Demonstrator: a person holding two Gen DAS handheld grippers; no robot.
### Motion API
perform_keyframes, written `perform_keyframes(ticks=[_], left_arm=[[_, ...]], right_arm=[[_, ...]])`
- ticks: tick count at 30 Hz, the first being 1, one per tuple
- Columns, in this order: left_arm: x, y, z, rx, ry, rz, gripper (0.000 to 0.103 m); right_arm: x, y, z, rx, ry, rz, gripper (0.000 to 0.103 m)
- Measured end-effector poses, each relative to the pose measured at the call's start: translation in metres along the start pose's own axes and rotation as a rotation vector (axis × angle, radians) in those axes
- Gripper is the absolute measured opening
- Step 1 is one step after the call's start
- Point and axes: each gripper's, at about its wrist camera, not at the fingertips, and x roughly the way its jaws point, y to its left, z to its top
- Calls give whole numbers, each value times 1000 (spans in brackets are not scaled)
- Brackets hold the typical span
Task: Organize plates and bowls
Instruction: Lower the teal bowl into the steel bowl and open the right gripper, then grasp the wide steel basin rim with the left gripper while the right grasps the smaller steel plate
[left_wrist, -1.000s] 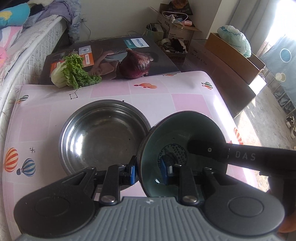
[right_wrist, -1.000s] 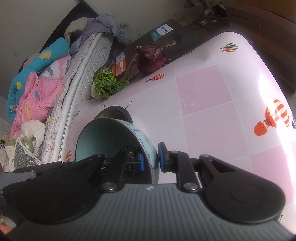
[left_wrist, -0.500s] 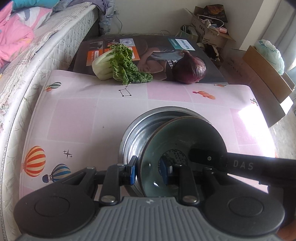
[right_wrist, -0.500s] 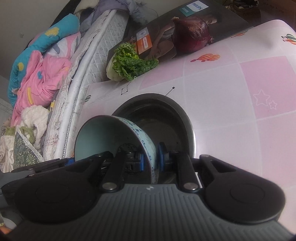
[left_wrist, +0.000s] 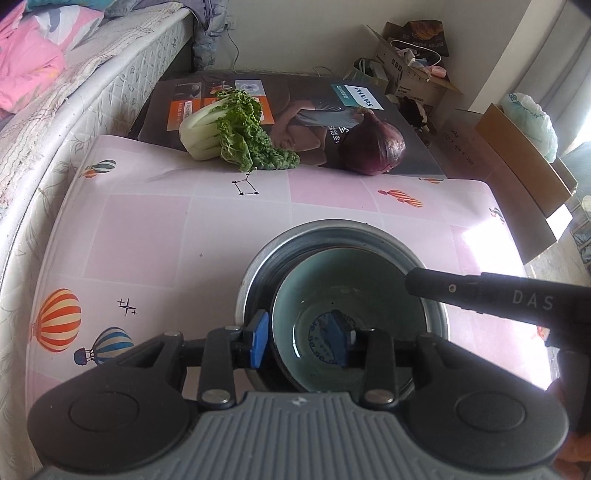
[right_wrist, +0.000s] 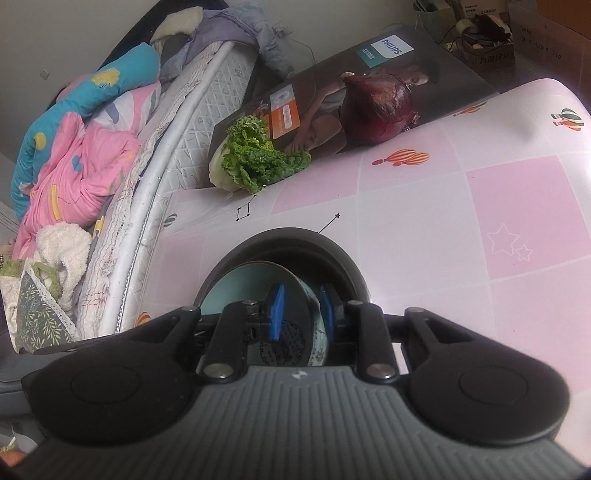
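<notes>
1. The left gripper (left_wrist: 300, 346) has just been opening: its jaws stand narrowly apart, straddling the near wall of the teal bowl (left_wrist: 369, 280), the outer pad clear of that wall. The inner pad I cannot judge. If it drags on withdrawal, the bowl could tip or lift.
2. The right gripper (right_wrist: 301, 314) has also just been opening. Its jaws are narrow, one pad inside and one outside the bowl's right wall, with a small gap visible in the right wrist view. A sideways pull before the pads clear the rim would likely drag the bowl against the metal.
3. The teal bowl sits nested inside the steel bowl (left_wrist: 255, 273), off-centre toward its right side. Released unevenly, it may slide or rock and clatter, perhaps chipping the glaze.
4. The steel bowl rests on the table (left_wrist: 147, 229) toward its near right part, well short of the far edge. A knock from either gripper could push the light, smooth bowl toward the right edge.
5. The leafy cabbage (left_wrist: 229, 129) and red onion (left_wrist: 373, 147) lie at the far edge, well apart, and seem out of harm's way.
</notes>
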Motion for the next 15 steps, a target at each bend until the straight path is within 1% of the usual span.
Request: perform_keyframes(ticks=[2,4,8,11,13,15], left_arm=[[-12,1,-3,0,-21,-16,46],[-26,1,-6,8,-44,-25,56],[-60,3,-20,34,-81,-40,64],[-95,9,-41,72,-118,-36,70],[-115,15,-55,84,-136,-31,76],[-136,24,-75,96,-159,-28,79]], right_arm=[[-16,0,-2,11,-22,23,22],[-34,0,-7,18,-45,45,23],[-84,-1,-32,26,-107,111,27],[-125,-4,-59,28,-152,142,29],[-151,-7,-83,37,-176,160,30],[-170,-11,-107,45,-193,171,31]])
